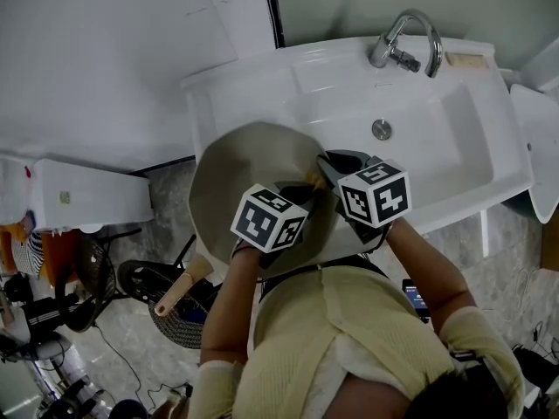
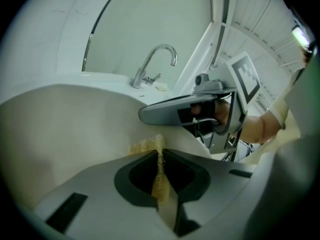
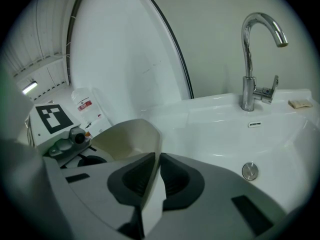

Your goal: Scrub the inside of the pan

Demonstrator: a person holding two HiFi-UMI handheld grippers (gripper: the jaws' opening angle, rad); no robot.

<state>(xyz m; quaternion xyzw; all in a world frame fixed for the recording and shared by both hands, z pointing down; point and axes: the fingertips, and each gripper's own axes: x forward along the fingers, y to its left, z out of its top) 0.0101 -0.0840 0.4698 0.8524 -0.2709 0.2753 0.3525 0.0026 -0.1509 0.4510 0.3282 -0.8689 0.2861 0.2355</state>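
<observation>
A beige pan (image 1: pixel 249 160) is held tilted over the left end of the white sink (image 1: pixel 454 138). My left gripper (image 1: pixel 304 190) is shut on a yellow scrub cloth (image 2: pixel 159 176). The cloth's free end lies against the pan's inner wall (image 2: pixel 75 134). My right gripper (image 1: pixel 330 166) is shut on the pan's rim, and the thin cream wall (image 3: pixel 154 184) runs between its jaws. The pan's hollow (image 3: pixel 125 136) shows to the left in the right gripper view. Each gripper appears in the other's view: the right gripper (image 2: pixel 150 115) and the left gripper (image 3: pixel 87 160).
A chrome faucet (image 1: pixel 406 37) stands at the sink's back, with a drain (image 1: pixel 382 129) in the basin and a small soap piece (image 1: pixel 465 59) on the ledge. On the floor to the left are a white box (image 1: pixel 87 195), a wooden-handled brush (image 1: pixel 179 291) and cables.
</observation>
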